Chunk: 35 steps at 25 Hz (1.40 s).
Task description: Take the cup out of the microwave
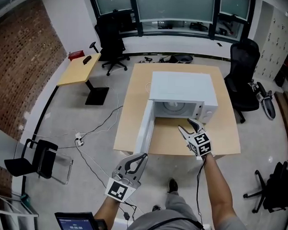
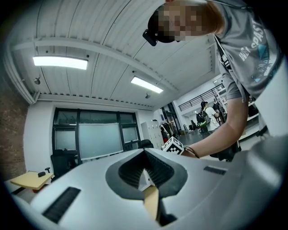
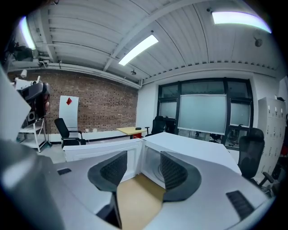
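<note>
My wooden table (image 1: 228, 134) carries the white microwave (image 1: 182, 90), and a black office chair (image 1: 243, 75) stands to the microwave's right. The microwave's door (image 1: 144, 128) hangs wide open at its front left, between the cavity and my left gripper (image 1: 143, 156), fingers pinched together, empty. My right gripper (image 1: 184, 124) faces the microwave's opening, fingers spread, grasping nothing. I cannot pick out the cup inside

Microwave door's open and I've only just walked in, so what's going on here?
A person holds a gripper in each hand in front of a microwave on a table. Its door stands open to the left. The right gripper, jaws apart and empty, is at the opening. The left gripper, shut on nothing, is held back off the table's near edge. I can't make out a cup inside.
</note>
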Motion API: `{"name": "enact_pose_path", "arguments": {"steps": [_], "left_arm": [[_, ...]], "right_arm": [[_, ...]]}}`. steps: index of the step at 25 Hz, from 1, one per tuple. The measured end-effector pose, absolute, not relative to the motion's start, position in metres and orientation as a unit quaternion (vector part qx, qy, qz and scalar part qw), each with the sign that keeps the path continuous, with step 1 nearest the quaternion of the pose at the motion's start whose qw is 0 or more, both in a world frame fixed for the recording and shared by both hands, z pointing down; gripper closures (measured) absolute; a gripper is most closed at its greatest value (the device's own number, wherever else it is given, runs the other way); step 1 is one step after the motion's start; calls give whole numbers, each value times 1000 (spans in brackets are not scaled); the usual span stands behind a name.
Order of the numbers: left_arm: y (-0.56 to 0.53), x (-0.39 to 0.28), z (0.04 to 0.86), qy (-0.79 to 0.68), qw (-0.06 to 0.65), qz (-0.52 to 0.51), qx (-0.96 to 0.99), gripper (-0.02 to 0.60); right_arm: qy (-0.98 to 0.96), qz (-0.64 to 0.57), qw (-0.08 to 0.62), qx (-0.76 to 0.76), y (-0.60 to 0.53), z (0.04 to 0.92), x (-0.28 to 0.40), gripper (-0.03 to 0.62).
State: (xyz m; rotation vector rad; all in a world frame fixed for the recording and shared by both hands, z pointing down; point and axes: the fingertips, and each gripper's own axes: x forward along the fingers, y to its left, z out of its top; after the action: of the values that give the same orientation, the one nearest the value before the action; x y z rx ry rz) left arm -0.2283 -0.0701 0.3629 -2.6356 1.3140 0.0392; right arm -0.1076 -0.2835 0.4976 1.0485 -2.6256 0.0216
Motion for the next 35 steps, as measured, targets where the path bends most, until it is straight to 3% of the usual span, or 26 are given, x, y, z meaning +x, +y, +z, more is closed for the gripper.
{"name": "enact_pose_path", "arguments": {"steps": [35], "left_arm": [[-218, -226, 471, 504, -23, -36, -863, 555]], "right_arm": [[-898, 73, 233, 366, -549, 691, -147, 375]]}}
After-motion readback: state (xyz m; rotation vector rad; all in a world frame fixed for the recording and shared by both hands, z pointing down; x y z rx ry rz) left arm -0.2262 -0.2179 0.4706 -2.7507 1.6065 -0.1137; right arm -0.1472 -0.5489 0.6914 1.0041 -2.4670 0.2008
